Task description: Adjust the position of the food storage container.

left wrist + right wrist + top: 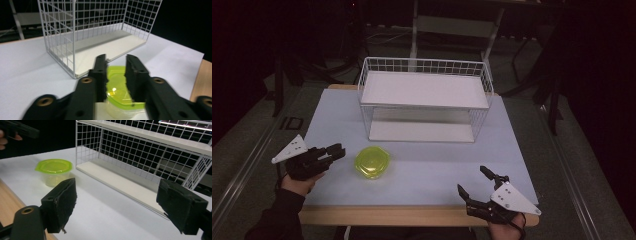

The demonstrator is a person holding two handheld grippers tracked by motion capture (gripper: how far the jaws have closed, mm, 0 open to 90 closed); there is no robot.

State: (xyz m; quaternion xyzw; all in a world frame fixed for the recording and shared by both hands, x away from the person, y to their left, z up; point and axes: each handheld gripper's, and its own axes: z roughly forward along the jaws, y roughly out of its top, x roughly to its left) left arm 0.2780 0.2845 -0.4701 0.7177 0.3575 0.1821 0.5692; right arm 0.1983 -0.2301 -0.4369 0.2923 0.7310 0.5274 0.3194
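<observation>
A small clear tub with a lime-green lid (372, 162) stands on the white table, in front of the wire rack's left end. My left gripper (339, 150) sits just left of it, jaws pointing at the tub and only narrowly apart. In the left gripper view the tub (117, 92) lies just beyond the gripper (116, 58), with nothing between the pads. My right gripper (471, 179) rests near the table's front right edge, wide open and empty. Its own view has the gripper (116, 187) facing the rack, with the tub (53, 167) far off to the left.
A white two-level wire rack (424, 107) stands at the back middle of the table (512, 150), both shelves bare. Its lower shelf (107, 47) opens toward me. The wooden front edge (412, 215) runs along the bottom. The room around is dark.
</observation>
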